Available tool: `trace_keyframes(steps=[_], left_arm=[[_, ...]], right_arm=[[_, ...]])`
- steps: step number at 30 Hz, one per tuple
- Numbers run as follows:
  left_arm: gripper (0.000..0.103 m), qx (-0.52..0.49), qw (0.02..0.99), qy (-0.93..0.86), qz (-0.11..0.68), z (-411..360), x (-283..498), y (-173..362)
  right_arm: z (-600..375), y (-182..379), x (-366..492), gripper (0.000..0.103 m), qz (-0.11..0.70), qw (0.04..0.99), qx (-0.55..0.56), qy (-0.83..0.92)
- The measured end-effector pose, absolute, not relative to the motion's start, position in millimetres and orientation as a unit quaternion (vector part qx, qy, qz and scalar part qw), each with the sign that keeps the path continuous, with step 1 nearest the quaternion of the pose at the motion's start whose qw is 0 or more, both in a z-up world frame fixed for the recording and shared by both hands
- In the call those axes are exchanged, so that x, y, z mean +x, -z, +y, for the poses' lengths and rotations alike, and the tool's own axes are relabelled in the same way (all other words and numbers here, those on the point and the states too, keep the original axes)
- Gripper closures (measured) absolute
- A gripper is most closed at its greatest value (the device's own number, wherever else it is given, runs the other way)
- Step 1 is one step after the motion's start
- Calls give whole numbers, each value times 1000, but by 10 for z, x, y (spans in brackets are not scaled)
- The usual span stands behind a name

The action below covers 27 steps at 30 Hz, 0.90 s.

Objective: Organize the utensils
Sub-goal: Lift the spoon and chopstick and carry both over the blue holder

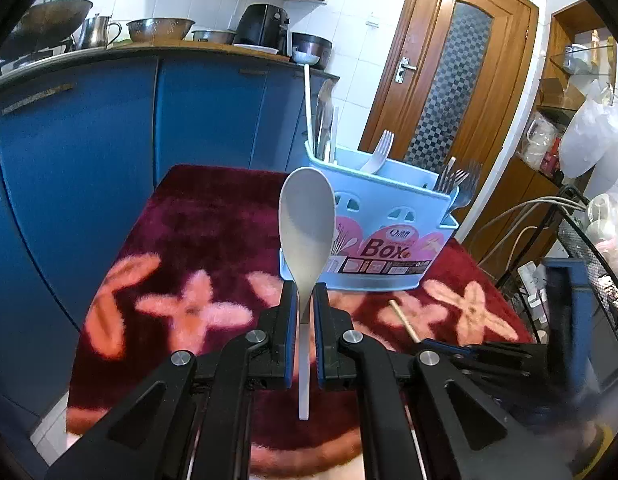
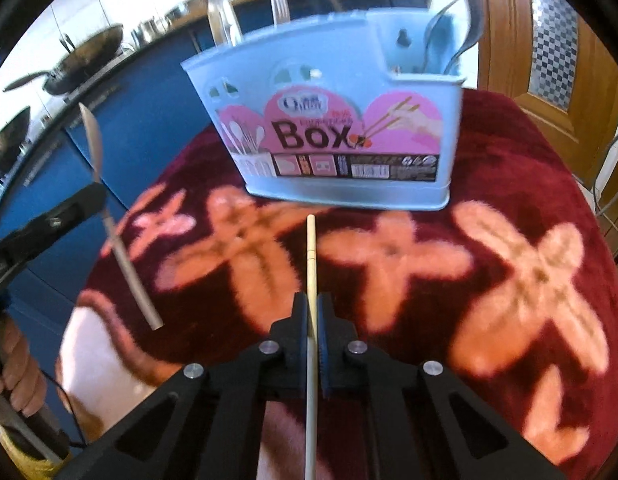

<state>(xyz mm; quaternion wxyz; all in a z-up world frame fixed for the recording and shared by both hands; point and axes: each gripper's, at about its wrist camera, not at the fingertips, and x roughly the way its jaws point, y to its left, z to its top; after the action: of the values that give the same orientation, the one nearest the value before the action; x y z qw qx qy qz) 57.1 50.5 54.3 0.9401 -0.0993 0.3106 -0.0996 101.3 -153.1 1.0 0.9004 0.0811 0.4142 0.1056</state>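
Ahead of both grippers: utensil box (image 2: 341,128) | right gripper (image 2: 313,312) pinching chopstick (image 2: 311,256) (pointing boxward) | left gripper (image 1: 305,300) clamping white spoon (image 1: 307,224), bowl up

Black two-finger grippers, blue pads (image 1: 293,312).
Matte angular linkages, round silver screws (image 2: 269,346) behind each finger, thin black cable (image 2: 65,396) below handle.

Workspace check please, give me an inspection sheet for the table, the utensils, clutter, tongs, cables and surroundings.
Surface: red flowered cloth over the table.
Job's things: blue utensil box holding forks; white spoon; chopstick.
Clutter: nothing seen.
Tongs: left tongs shut on spoon; right tongs shut on chopstick.
Cables: grey cables beside the table.
Surroundings: blue cabinets, wooden door, pots on counter.
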Motion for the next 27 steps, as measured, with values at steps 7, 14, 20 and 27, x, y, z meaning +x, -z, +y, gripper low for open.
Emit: trace_keyframes(steps=[7,14,20,27], left_arm=[[97,-94,946,113,290,454,541,-678],[97,-89,954,126,257,373,563,-895],[98,-79,962,126,228,309,670,-1134],[98,-65,972,117,195,240,890,-1398]], right_arm=[[-1771,-342,611,97,332,930,125,-92],[-2020,-659,472,97,257,951,154,-77],[-2148,-856,468,97,213,959,172,-73],[-2219,-1022,586,97,175,967,173,-71]])
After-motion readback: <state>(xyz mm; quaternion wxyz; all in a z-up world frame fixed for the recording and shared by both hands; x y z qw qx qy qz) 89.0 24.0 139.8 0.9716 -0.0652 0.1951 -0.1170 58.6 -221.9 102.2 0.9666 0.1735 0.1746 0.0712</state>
